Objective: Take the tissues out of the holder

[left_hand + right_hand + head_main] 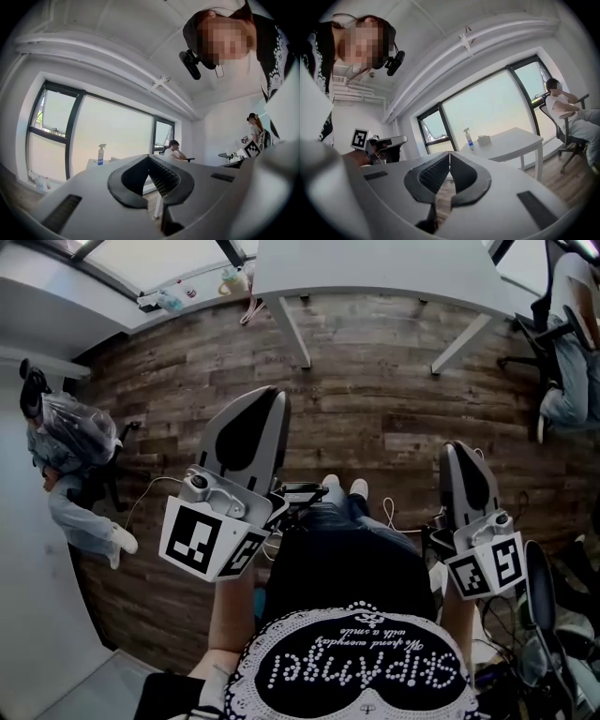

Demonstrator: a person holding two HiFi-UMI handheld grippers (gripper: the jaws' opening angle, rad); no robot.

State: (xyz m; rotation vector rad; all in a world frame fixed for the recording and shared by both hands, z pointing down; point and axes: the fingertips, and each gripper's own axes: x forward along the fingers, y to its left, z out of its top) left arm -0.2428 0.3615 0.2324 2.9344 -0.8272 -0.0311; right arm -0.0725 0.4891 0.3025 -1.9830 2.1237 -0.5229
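The tissue holder seems to be the small pale box (pixel 483 139) beside the spray bottle (pixel 467 138) on the white table (pixel 513 140), right of centre, well apart from the left gripper (pixel 266 396) and right gripper (pixel 460 448), both with jaws together, empty.

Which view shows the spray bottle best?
The right gripper view: the spray bottle stands whole on the white table beside a small box. The left gripper view shows the spray bottle too, against window glare. In the head view I cannot pick it out.
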